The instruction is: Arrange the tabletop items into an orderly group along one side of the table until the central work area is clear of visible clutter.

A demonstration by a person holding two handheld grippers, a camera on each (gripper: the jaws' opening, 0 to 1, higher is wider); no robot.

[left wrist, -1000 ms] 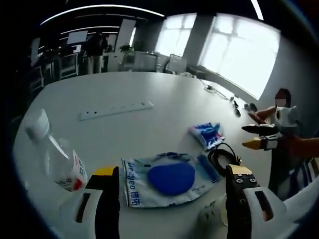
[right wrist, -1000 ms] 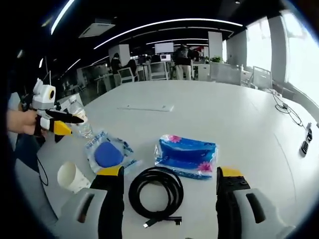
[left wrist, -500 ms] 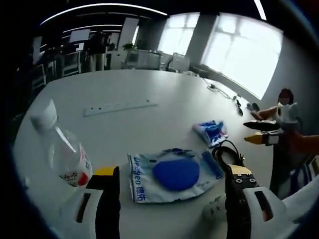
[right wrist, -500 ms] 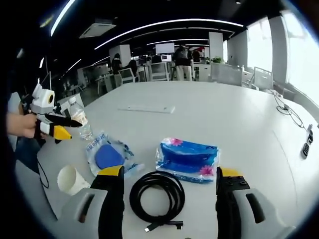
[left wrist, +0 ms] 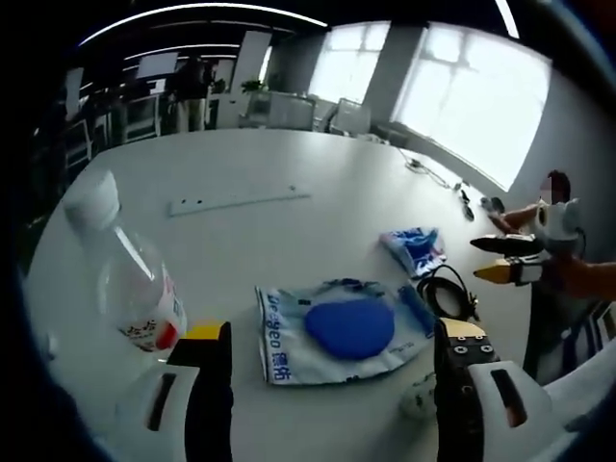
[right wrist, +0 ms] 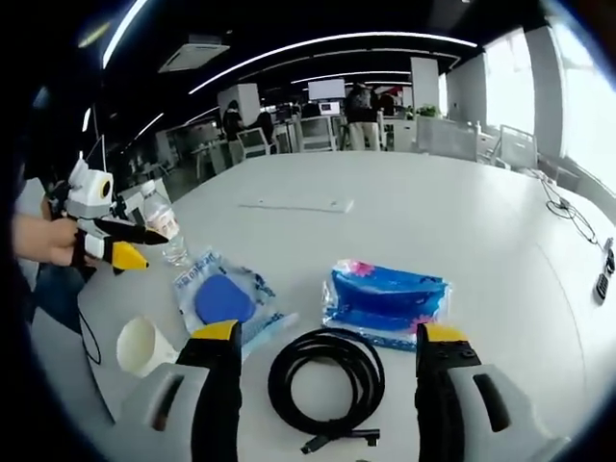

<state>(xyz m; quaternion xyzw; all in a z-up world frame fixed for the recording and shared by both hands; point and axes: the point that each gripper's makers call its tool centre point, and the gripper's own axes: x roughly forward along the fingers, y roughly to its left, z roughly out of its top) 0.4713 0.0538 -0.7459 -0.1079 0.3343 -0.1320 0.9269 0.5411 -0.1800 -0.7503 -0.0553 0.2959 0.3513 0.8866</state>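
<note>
Where the fisheye curves the lower edge of the left gripper view, we can make out only part of a pale object beside the right jaw; it is probably the paper cup that lies on its side at lower left in the right gripper view.

The clear plastic bottle, with white cap and red-and-white label, stands at the left of the left gripper view. In the right gripper view it sits at upper left, partly hidden behind the left gripper.

The translucent pouch, printed in blue and holding a rounded blue item, lies flat at centre in the left gripper view, between the jaws. The black cable, wound in a glossy coil with its plug end loose, lies at lower centre of the right gripper view between that view's jaws. Just beyond it lies the blue crinkled packet with pink flower print. A long white power strip lies further up on the smooth white table.

We read the left gripper as open and empty, its yellow-tipped jaws parted; a hand holds it level. The right gripper, at the right of the left gripper view, is also open and empty, held level over the table edge.
</note>
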